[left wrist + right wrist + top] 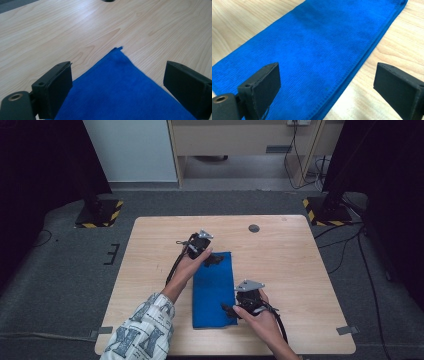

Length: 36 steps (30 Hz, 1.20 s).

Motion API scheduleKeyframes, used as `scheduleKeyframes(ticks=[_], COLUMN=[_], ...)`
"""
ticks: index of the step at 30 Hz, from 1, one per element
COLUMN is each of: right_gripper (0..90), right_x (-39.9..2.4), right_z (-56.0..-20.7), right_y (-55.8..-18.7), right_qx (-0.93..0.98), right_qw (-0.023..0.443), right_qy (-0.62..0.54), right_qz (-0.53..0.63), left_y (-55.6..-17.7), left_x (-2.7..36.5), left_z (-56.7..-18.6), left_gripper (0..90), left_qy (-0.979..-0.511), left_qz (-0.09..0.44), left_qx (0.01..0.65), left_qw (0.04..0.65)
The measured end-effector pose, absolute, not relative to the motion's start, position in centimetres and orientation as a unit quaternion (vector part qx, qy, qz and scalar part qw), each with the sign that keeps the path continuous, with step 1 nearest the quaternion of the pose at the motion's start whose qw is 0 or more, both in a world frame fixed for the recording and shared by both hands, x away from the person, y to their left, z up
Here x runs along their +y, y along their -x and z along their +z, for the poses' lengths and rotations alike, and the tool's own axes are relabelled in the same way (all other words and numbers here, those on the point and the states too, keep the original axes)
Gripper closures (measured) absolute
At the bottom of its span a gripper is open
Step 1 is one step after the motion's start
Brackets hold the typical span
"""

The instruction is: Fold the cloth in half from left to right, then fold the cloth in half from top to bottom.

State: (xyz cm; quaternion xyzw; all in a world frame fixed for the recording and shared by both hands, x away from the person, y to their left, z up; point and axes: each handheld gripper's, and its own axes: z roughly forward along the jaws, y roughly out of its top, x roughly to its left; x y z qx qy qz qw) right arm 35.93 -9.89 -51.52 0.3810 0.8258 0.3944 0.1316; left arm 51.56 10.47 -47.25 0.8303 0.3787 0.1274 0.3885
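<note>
Both grippers, left [212, 258] and right [229, 309], gape over the folded blue cloth's [214, 290] ends, bare table [295, 270] around.

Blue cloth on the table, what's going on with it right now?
A person is working on a folded blue cloth that lies flat on a wooden table, with a handheld claw in each hand. The left claw is at the cloth's far end, its jaws wide apart over a corner. The right claw is at the near end, jaws also open above a long stitched edge. Neither claw grips the cloth at this moment; it rests loose on the table.
</note>
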Motion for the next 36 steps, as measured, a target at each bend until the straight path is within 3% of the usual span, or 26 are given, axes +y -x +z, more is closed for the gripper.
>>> scheduleKeyframes(ticks=[10, 16, 27, 36], right_gripper=[11.7, 16.1, 37.3, 56.8], right_x=[-9.3, -8.9, -9.4, -9.3], right_z=[-50.5, -49.6, -49.4, -49.1], right_y=[-38.5, -42.4, -49.8, -52.8], right_qx=[0.829, 0.831, 0.83, 0.821], right_qw=[0.142, 0.148, 0.139, 0.16], right_qy=[-0.374, -0.379, -0.394, -0.407], right_qz=[0.391, 0.379, 0.37, 0.368], left_y=[-50.9, -51.3, -52.6, -53.0], left_x=[13.6, 15.8, 17.8, 17.8], left_z=[-47.3, -47.7, -48.9, -48.8], left_gripper=[8.7, 9.6, 15.9, 23.8], left_qy=[-0.824, -0.811, -0.806, -0.812], left_qz=[0.152, 0.151, 0.141, 0.13], left_qx=[0.392, 0.409, 0.43, 0.425], left_qw=[0.38, 0.39, 0.381, 0.378])
